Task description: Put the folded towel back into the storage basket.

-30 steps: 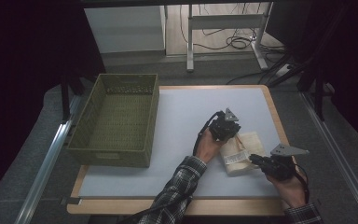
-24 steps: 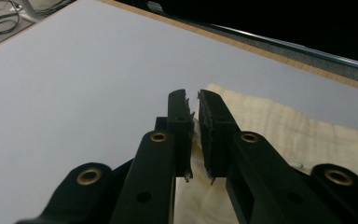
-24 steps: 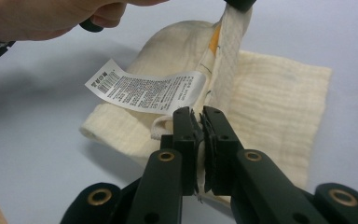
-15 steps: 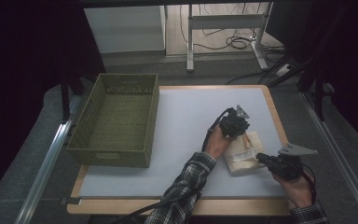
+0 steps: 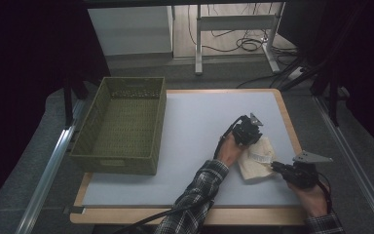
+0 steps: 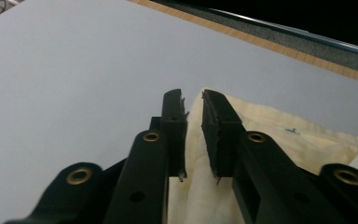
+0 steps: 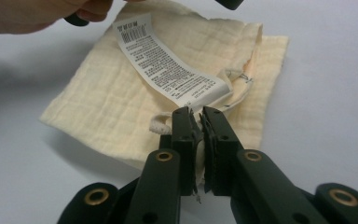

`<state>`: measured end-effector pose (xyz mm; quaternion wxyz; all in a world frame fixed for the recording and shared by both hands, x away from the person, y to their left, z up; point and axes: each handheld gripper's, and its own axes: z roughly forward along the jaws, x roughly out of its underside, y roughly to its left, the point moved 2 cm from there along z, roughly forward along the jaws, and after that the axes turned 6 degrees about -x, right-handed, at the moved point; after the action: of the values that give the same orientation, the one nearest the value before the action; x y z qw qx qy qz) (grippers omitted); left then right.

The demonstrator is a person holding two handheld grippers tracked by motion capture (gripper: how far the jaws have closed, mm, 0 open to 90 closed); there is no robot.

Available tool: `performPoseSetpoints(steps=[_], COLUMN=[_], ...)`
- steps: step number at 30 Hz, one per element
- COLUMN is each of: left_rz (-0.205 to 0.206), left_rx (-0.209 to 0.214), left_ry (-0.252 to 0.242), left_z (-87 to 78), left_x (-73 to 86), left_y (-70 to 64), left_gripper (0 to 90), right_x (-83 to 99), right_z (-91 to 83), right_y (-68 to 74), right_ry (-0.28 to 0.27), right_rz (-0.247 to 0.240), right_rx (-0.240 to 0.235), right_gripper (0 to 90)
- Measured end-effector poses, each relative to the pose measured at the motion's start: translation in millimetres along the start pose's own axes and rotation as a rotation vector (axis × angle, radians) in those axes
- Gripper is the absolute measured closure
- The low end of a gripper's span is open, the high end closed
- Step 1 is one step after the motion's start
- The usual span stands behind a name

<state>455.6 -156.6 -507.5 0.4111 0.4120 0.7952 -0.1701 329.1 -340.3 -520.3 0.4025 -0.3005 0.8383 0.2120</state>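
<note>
Near the worktop's right edge, the left gripper pinches the cream cloth's far fold, while the right gripper clamps its near hem.

Folded cream cloth, of thin gauze-like weave with a faint grid pattern, lying on the pale grey surface of the bench near its right edge. It rests mostly flat in a roughly square fold, with layered edges visible along one side. A long white care label printed with small black text and a barcode lies across its top. One edge is pinched upright between the jaws of the left gripper; the opposite edge, beside the label's base, is pinched by the right gripper.
</note>
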Motion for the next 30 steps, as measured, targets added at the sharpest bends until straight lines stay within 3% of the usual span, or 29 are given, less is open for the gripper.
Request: performPoseSetpoints(steps=[6,13,22,28,30], left_rz=[-0.007,-0.017,-0.040,-0.038,-0.054], left_rx=[0.004,0.005,-0.048,-0.102,-0.104], left_ry=[-0.004,-0.028,-0.042,-0.008,-0.001], left_z=[-16.7,-42.3,-67.4,-82.5,-87.6], left_x=[7.4,19.6,43.4,66.2,74.2], left_y=[6.5,12.1,14.3,13.0,13.0], left_gripper=[70.2,62.9,51.1,42.8,39.7], right_x=[-1.3,-12.6,-37.2,-30.1,-25.9], right_z=[-10.9,-26.2,9.6,34.4,38.5], right_y=[-1.6,-10.0,-18.2,-24.7,-24.1], right_ry=[-0.010,-0.031,0.009,0.081,0.091], right_rz=[-0.007,-0.004,-0.001,0.007,0.006], right_rx=[0.037,0.092,0.076,0.089,0.080], right_gripper=[75.6,73.0,73.0,65.3,65.1])
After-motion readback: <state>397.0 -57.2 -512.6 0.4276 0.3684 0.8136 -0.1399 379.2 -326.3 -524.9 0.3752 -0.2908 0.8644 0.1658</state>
